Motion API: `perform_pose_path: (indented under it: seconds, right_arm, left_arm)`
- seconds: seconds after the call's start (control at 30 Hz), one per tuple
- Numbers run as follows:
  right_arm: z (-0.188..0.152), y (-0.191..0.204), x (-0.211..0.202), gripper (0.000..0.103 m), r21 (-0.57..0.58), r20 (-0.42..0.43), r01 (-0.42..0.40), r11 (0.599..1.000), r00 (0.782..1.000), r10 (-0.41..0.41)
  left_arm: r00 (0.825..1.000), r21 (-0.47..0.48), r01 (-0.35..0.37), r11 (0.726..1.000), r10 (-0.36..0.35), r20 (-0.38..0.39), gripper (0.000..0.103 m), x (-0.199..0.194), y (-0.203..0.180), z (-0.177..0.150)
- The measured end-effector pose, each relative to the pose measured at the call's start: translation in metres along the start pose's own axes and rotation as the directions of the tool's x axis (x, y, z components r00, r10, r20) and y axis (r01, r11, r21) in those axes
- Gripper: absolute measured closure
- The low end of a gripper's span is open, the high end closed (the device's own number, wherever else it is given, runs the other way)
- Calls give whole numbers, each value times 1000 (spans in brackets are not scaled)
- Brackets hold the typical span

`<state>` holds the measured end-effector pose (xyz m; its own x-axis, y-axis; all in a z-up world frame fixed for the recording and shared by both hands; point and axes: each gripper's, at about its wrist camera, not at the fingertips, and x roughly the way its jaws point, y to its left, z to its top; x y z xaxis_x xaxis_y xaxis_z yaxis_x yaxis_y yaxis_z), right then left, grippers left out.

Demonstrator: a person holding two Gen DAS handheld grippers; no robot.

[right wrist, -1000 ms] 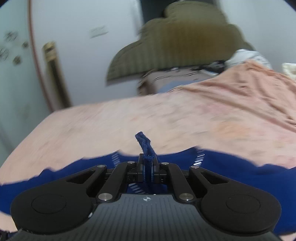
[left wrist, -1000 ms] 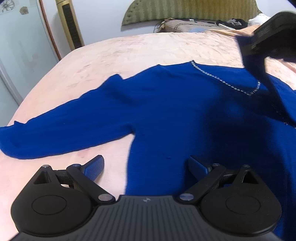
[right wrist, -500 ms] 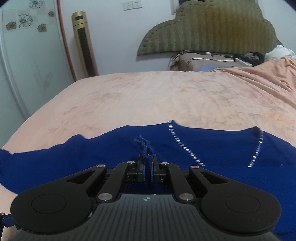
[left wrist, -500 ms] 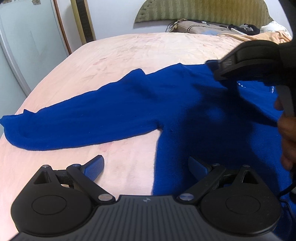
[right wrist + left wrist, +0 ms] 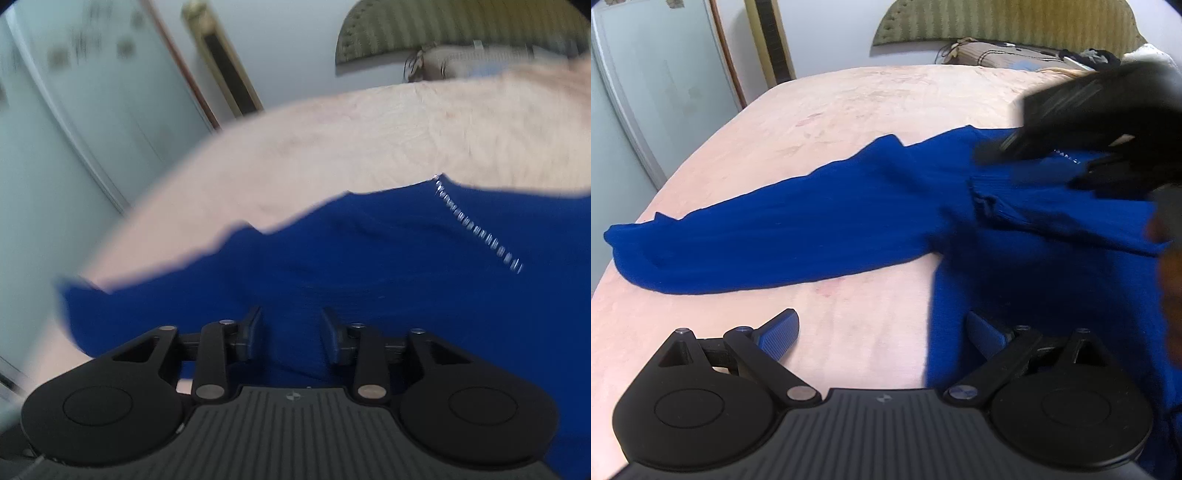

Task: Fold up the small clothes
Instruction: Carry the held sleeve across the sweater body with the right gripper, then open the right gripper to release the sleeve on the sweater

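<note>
A: Nearest, what shows?

B: The left gripper (image 5: pixel 882 334), jaws spread wide and empty, above the peach bedsheet (image 5: pixel 849 110) at the hem side of the royal-blue knit sweater (image 5: pixel 812 236). A small emblem on its body is too tiny to read.

A: And the right gripper (image 5: pixel 291 334)?

B: Parted, nothing between its pads, over the sweater; that view is blurred.

A: Farther off?

B: One sleeve lies stretched leftward, another folded across the chest. The olive padded headboard (image 5: pixel 997 22) is cut off.
</note>
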<state>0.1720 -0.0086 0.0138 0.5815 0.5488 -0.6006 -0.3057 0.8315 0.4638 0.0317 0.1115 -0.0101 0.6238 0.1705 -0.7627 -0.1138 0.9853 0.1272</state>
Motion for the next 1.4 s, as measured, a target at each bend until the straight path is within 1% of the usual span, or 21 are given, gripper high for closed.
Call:
perform_pose_path:
  seconds: [0.03, 0.07, 0.1, 0.17, 0.23, 0.3, 0.33, 0.4, 0.47, 0.53, 0.57, 0.67, 0.7, 0.83, 0.9, 1.07, 1.17, 1.23, 1.3, 1.33, 1.4]
  right_arm:
    - [1, -7, -10, 62, 57, 30, -56, 997, 998, 55]
    - [3, -13, -18, 62, 101, 58, -92, 991, 995, 87]
    - [4, -17, -24, 62, 127, 77, -95, 987, 993, 86]
    - [5, -17, -27, 63, 113, 68, -37, 993, 997, 29]
    - [0, -12, -19, 63, 65, 26, 22, 998, 999, -24]
    - [-6, -12, -6, 63, 65, -56, 35, 997, 998, -32]
    - [-8, -12, -3, 63, 61, -71, 43, 997, 997, -38]
    - [-12, -4, -11, 64, 45, -32, 42, 998, 999, -41]
    - [-11, -1, -20, 64, 56, -6, -18, 998, 1000, 18]
    - [-12, 3, -25, 60, 64, 2, -40, 997, 999, 40]
    - [-10, 3, -24, 59, 62, -12, -27, 998, 1000, 28]
    - [-13, 1, -10, 58, 33, -85, 58, 998, 995, -55]
    - [-16, 2, -11, 58, 24, -78, 63, 998, 995, -61]
    - [-15, 3, -22, 56, 40, -40, 31, 999, 999, -29]
    - [-15, 6, -27, 54, 20, -28, 45, 999, 999, -44]
    - [-19, 6, -28, 53, 5, -57, 70, 998, 996, -70]
    - [-23, 13, -42, 53, -28, -15, 91, 995, 996, -91]
    - [-27, 23, -59, 50, -112, 43, 139, 984, 990, -135]
    - [-34, 35, -75, 41, -211, 110, 214, 954, 975, -194]
    - [-37, 38, -82, 39, -246, 141, 246, 937, 966, -217]
    - [-43, 41, -97, 35, -280, 181, 271, 921, 957, -227]
  left_arm:
    - [1000, -6, 0, 1000, 0, -2, 5, 1, 1, 1]
    - [1000, -11, 1, 1000, -1, -4, 5, 1, 3, 1]
    - [1000, -16, 2, 1000, -3, -7, 5, 1, 3, 2]
    - [1000, -18, 1, 1000, -1, -8, 5, 1, 3, 3]
    - [1000, -11, -5, 1000, 5, -4, 5, -1, 1, 3]
    - [1000, -7, -11, 1000, 11, -1, 5, -3, 0, 3]
    - [1000, -5, -13, 1000, 13, 3, 5, -4, 1, 3]
    - [1000, -5, -24, 1000, 24, 6, 5, -6, -1, 2]
    - [1000, -11, -25, 1000, 25, 1, 5, -5, 0, 2]
    - [1000, -20, -23, 1000, 23, -2, 5, -4, 4, 3]
    - [1000, -20, -23, 1000, 23, -1, 5, -5, 4, 2]
    - [999, -14, -32, 999, 32, 6, 5, -8, 4, 2]
    - [999, -13, -35, 999, 35, 9, 5, -9, 5, 1]
    - [999, -21, -44, 999, 44, 6, 5, -10, 7, 0]
    - [999, -22, -50, 998, 51, 8, 5, -11, 8, 0]
    - [997, -34, -79, 996, 79, 12, 5, -12, 15, 0]
    - [994, -50, -104, 993, 106, 36, 5, -13, 33, 0]
    - [987, -80, -147, 986, 151, 47, 5, -10, 55, 1]
    - [981, -125, -184, 975, 190, 35, 5, -5, 81, 1]
    - [978, -154, -201, 967, 207, 23, 5, -2, 97, 0]
    - [974, -240, -221, 945, 226, -10, 5, 4, 135, 0]
